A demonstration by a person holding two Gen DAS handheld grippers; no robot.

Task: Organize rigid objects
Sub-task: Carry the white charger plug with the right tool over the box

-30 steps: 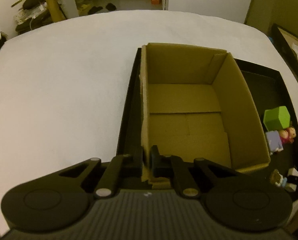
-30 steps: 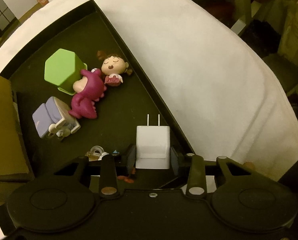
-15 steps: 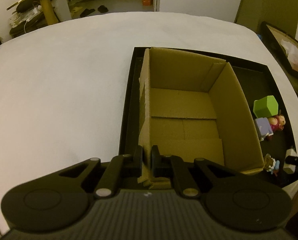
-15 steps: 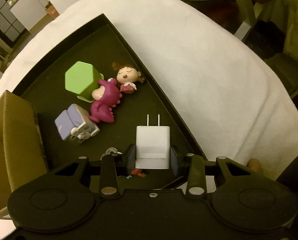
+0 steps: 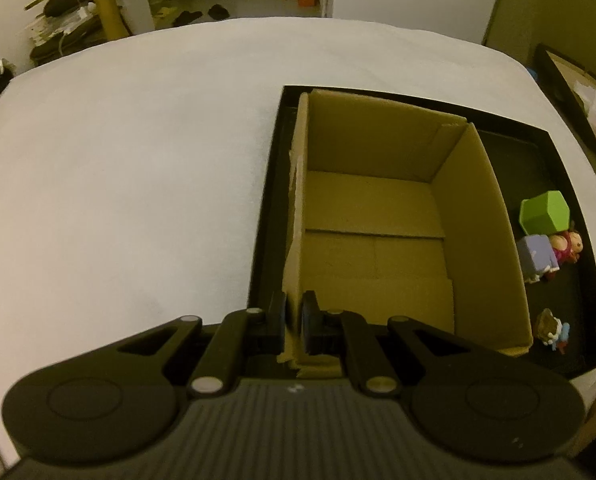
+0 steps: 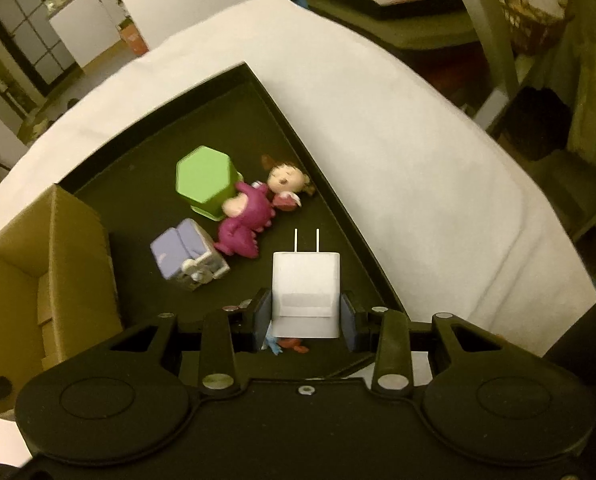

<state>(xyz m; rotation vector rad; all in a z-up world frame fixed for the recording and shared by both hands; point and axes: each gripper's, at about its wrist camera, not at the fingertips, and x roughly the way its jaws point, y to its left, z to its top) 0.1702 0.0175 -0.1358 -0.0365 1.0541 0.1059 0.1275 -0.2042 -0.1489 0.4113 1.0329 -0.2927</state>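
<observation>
White-covered worktop [image 5: 138,200] carries a black tray [image 6: 317,168]. Inside the tray, on its left side, sits an open cardboard box [image 5: 377,216], bare inside.

Beside the box on the tray floor: green hexagonal block [image 6: 204,182], lilac cube toy [image 6: 188,260], magenta dinosaur [image 6: 248,222], small doll [image 6: 286,184], all bunched and touching. A tiny figure [image 5: 553,330] lies apart, near the tray's front edge.

We hold a white plug adapter [image 6: 305,292], prongs forward, in the right gripper [image 6: 305,314]; fingers narrow, clamped on its two sides, clear above the tray floor.

Left gripper [image 5: 294,320]: fingers pinched tight on the box's near left wall.

Risks, our judgement: the adapter's smooth sides could slip or swivel in the pinch if we swing hard toward the box; the prongs could catch the box's right wall if we cross too low. A tug from the left could tilt the box.

Both grippers pitch steeply downward, right one raised over the tray.
</observation>
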